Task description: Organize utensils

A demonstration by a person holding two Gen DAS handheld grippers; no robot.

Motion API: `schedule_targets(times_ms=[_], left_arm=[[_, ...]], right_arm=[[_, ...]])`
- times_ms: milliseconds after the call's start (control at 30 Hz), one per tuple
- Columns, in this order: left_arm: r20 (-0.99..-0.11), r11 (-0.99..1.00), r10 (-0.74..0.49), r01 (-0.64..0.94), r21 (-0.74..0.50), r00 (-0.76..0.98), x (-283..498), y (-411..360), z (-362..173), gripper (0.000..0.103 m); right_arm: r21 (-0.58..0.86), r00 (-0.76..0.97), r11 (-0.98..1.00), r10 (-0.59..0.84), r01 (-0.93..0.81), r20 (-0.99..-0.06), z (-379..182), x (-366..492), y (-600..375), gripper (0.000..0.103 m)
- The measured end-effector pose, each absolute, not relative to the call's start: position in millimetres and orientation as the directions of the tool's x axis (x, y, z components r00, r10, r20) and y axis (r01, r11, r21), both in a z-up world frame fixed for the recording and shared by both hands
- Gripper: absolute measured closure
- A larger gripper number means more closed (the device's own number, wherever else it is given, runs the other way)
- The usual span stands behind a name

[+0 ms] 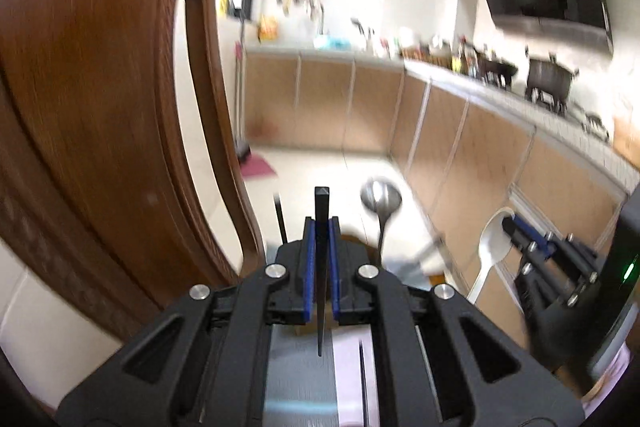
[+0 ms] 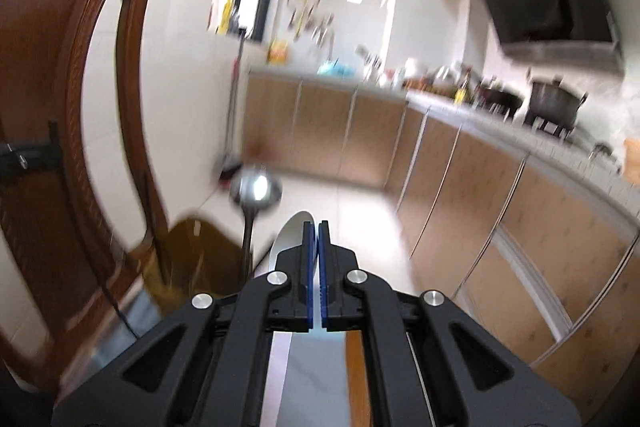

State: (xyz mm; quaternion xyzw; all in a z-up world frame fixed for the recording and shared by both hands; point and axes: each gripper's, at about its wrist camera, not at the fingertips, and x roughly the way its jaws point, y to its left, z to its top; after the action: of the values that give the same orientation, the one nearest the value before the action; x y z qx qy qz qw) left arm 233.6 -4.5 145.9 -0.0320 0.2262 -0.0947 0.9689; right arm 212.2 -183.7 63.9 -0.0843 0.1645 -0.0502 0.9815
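Note:
My left gripper (image 1: 321, 227) is shut on a black chopstick (image 1: 321, 211) that stands upright between its blue pads. A second black chopstick (image 1: 281, 219) rises just left of it. A metal spoon (image 1: 381, 195) stands upright right of the gripper, its lower end hidden. My right gripper (image 1: 510, 223) shows at the right of the left wrist view, shut on a white plastic spoon (image 1: 493, 243). In the right wrist view the right gripper (image 2: 316, 227) holds the white spoon (image 2: 292, 231) by its bowl. The metal spoon (image 2: 256, 187) stands to its left above a brownish holder (image 2: 196, 247).
A carved wooden chair back (image 1: 100, 107) fills the left side, close to the left gripper; it also shows in the right wrist view (image 2: 60, 87). Kitchen cabinets (image 1: 460, 147) and a worktop with pots (image 1: 548, 79) run along the right. Tiled floor lies beyond.

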Motion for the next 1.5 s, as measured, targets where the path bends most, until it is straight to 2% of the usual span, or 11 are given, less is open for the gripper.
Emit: schedule_targets(times_ms=[100,200,300,500,700,767,867,1000,1133,1300,1500], left_arm=[[-0.377,0.977,-0.208,0.17,-0.132,0.902,244.1,0.3,174.6,0.097],[-0.351,0.985,-0.169,0.143,-0.099,0.921,268.8,-7.0,180.9,0.097],[-0.341,0.985,-0.172,0.151,-0.086,0.924,289.2,-16.6,164.4,0.097],[-0.4,0.979,-0.189,0.14,-0.149,0.897,317.3,-11.2,113.2,0.097],[-0.465,0.975,-0.205,0.137,-0.176,0.861,330.5,-1.7,75.1,0.096],[-0.477,0.973,-0.21,0.136,-0.186,0.854,330.7,1.5,67.3,0.096],[-0.48,0.969,-0.218,0.13,-0.209,0.85,327.6,6.2,62.4,0.096],[-0.474,0.963,-0.234,0.135,-0.232,0.849,315.7,15.5,61.5,0.083],[-0.454,0.962,-0.236,0.142,-0.231,0.859,297.8,22.6,65.7,0.073],[-0.428,0.959,-0.259,0.176,-0.223,0.866,263.6,27.1,71.8,0.061],[-0.463,0.955,-0.281,0.198,-0.22,0.841,245.1,23.2,60.6,0.06]], right_arm=[[-0.222,0.955,0.969,-0.162,0.107,-0.248,76.6,232.2,-168.7,0.1],[-0.261,0.961,0.958,-0.175,0.117,-0.213,77.5,251.2,-157.5,0.1],[-0.289,0.966,0.948,-0.187,0.129,-0.181,69.2,270.8,-147.7,0.1],[-0.323,0.968,0.94,-0.179,0.114,-0.177,32.1,311.7,-137.4,0.1],[-0.307,0.953,0.95,-0.146,0.06,-0.265,-1.3,334.9,-136.6,0.099],[-0.261,0.938,0.965,-0.113,0.025,-0.327,-5.5,339.6,-140.9,0.092],[-0.234,0.937,0.972,-0.07,-0.012,-0.343,-2.2,334.4,-141.8,0.08],[-0.141,0.925,0.988,0.002,-0.06,-0.38,10.6,325.7,-148.3,0.078],[-0.05,0.925,0.996,0.048,-0.072,-0.376,33.7,304.6,-163.9,0.071],[0.015,0.923,0.996,0.082,-0.083,-0.377,58.6,261.0,-183.4,0.067],[0.019,0.897,0.997,0.08,-0.08,-0.434,48.5,240.8,-197.4,0.066]])
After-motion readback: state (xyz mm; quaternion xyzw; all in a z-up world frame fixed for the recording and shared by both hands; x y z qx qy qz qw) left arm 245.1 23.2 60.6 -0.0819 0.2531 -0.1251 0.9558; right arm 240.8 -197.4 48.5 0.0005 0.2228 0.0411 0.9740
